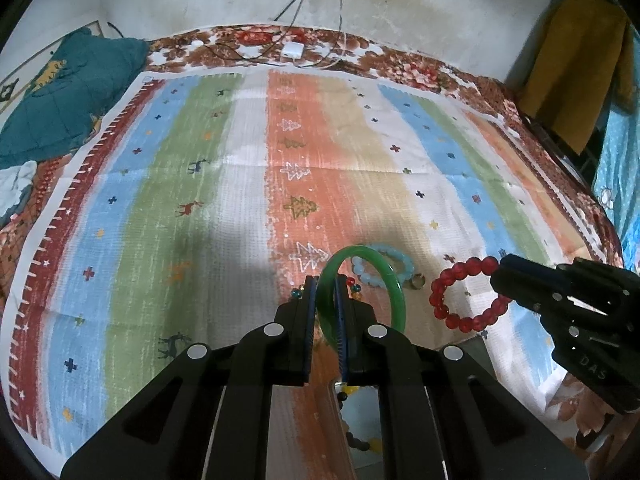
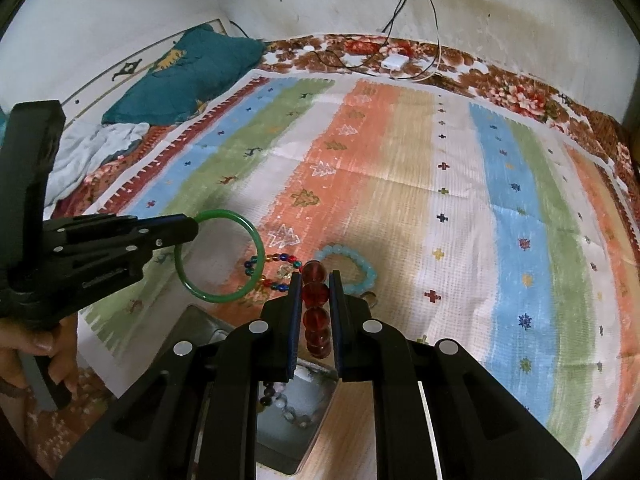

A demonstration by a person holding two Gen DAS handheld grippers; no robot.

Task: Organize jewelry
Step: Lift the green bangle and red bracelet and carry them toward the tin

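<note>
Green bangle (image 1: 362, 292) between left tongs (image 1: 325, 282), clamped.

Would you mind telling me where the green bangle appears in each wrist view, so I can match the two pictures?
Left wrist view: the green bangle stands lower centre, clamped between the left gripper's fingers.
Right wrist view: the bangle sits left of centre, held at its rim by the left gripper reaching in from the left.
Shared landmark: the light blue bead bracelet lying on the striped cloth.

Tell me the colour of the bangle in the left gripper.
Green, the bangle shows best in the right wrist view.
</note>
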